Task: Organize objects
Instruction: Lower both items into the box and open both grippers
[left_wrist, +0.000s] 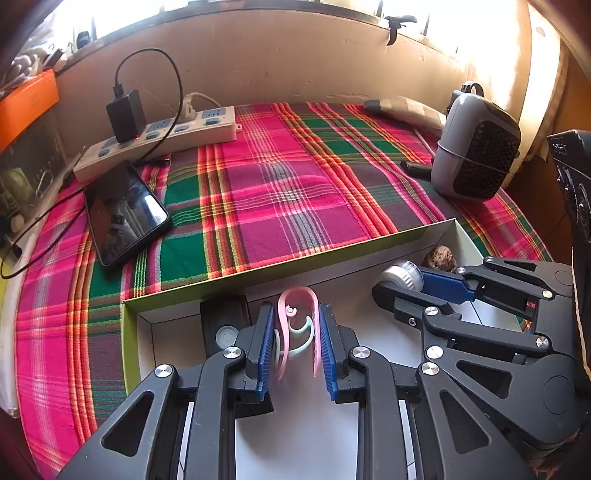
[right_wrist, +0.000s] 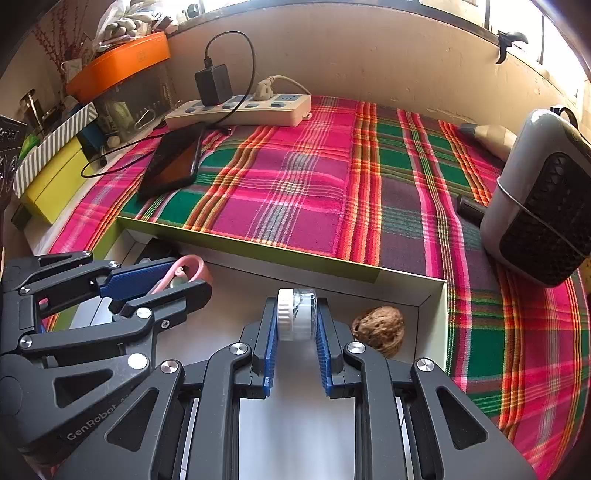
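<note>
Both grippers hover loaded over the shallow box (left_wrist: 258, 275)

Inside the box, the left gripper (left_wrist: 297, 332) has its blue pads pinched on a pink clip (left_wrist: 299, 314) (a pale green curl shows inside it), jaws partly closed around it. The right gripper (right_wrist: 296, 325), beside it over the same box, is clamped on a small white-and-clear spool (right_wrist: 297, 314). A wrinkled walnut (right_wrist: 378, 328) sits in the box's corner, just beside the spool. Beyond the box's far wall lie a phone (left_wrist: 125, 218) and power strip (left_wrist: 159, 142).
</note>
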